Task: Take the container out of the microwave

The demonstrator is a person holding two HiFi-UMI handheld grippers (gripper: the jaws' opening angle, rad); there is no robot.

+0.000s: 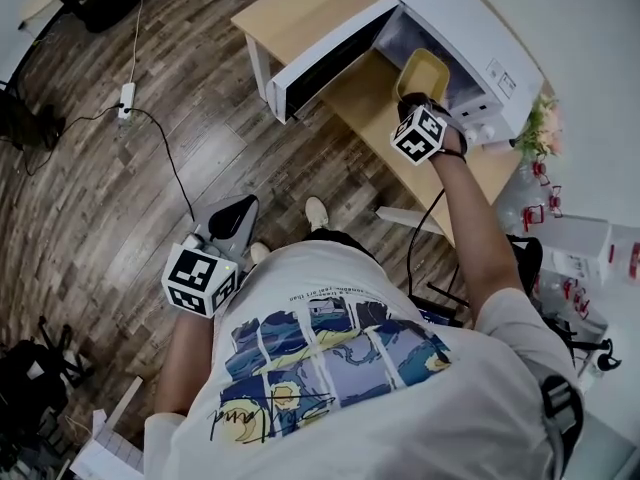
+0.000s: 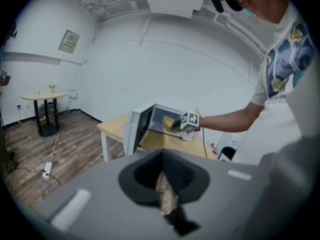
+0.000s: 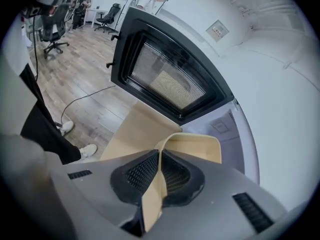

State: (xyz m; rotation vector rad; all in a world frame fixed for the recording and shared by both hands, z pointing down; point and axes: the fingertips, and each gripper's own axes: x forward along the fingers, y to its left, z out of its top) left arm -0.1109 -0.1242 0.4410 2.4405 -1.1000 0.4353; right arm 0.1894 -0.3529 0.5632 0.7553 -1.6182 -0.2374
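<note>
Container (image 1: 423, 72) in right gripper (image 3: 159, 168), lengthwise into microwave (image 1: 487, 40)

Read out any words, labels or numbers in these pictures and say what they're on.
Nothing reads clearly.
T-shirt: handwritten scrawl below the print, illegible.
Wall sign: blurred.
Microwave: control panel markings too small.
Bottles: red labels too small.
</note>
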